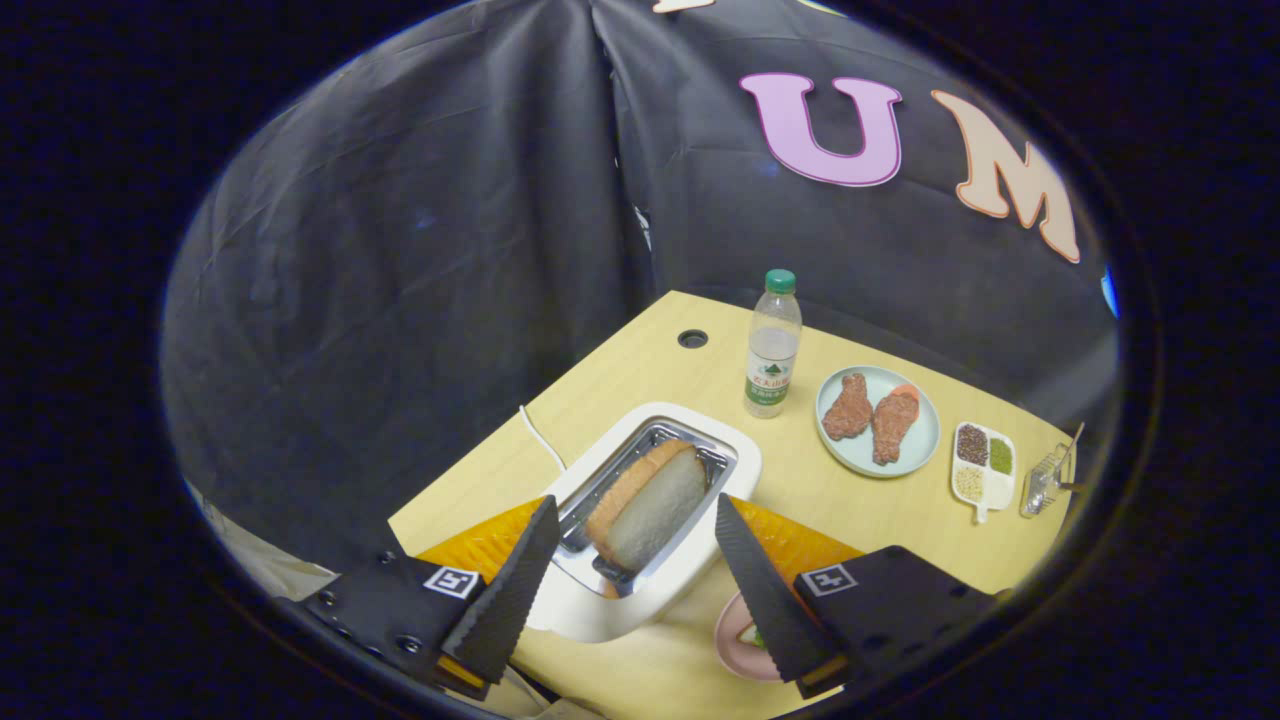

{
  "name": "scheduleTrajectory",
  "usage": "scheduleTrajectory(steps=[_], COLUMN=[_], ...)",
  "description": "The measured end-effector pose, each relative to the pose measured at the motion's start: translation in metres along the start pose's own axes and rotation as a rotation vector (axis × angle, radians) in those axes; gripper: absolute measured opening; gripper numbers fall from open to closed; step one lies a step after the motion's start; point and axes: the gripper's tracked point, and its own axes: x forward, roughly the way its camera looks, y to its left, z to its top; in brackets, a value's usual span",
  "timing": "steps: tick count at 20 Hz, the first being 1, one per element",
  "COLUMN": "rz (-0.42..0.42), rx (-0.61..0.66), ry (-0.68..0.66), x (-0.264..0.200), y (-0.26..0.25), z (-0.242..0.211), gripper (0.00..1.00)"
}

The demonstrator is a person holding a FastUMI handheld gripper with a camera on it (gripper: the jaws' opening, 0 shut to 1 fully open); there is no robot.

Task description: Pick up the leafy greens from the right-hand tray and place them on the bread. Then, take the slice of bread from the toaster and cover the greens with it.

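The gripper hangs above the toaster, its fingers spread wide and holding nothing. The slice of bread stands on edge in the toaster's slot, directly between the two fingertips and slightly below them.

Key relation: the slice's long axis runs along the slot, diagonally away from the gripper, so its two broad faces are turned toward the fingers, one face to each. The span between the fingers is clearly wider than the slice's thickness (the slot's metal walls also lie inside that span).

A pink plate sits on the tabletop just beside the toaster, partly hidden under the right finger; something green shows on it, too small to identify with certainty. The second stage of the task, taking the slice from the toaster, appears to be in hand.

Judgement: the next move calls for a straight descent, then closing on the broad faces above the slot's rim.
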Motion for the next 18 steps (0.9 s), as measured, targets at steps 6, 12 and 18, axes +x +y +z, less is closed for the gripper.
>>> scheduleTrajectory(steps=[6,12,18], rz=[-0.063,-0.116,-0.154], rx=[0.059,0.095,0.065], ry=[0.065,0.104,0.150], x=[0.023,0.038,0.036], y=[-0.002,0.000,-0.006], z=[-0.009,-0.017,-0.025], gripper=[0.90,0.56,0.25])
